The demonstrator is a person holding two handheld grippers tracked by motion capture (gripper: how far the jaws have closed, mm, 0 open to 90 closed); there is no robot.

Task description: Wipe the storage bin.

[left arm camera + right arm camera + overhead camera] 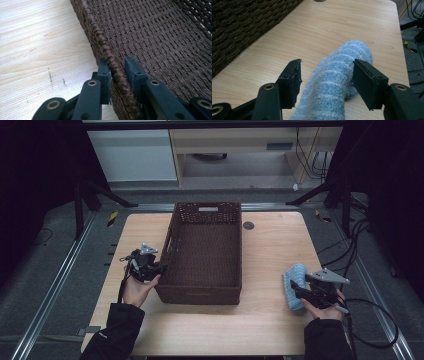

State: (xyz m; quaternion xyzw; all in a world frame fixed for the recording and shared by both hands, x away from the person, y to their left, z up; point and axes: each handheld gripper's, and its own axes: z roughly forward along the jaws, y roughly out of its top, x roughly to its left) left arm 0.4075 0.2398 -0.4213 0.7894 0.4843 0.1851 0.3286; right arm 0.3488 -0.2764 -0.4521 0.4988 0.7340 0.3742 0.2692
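Note:
A dark brown wicker basket point(205, 206) stands in the middle of the wooden table, and nothing lies on the part of its floor that I can see. My left gripper point(159, 269) is at its near left corner. In the left gripper view the jaws point(117, 63) are shut on the braided rim point(100, 37), one outside the wall and one inside. A fluffy light blue striped sock point(295, 275) lies on the table's right side. My right gripper point(327, 65) stands open astride the sock point(332, 82), pads apart from it.
The wooden table point(270, 245) has a black round grommet point(248, 225) behind the basket's right corner. Bare tabletop lies between basket and sock. Cables point(370, 305) trail off the right edge. Black stand legs and metal floor rails flank the table.

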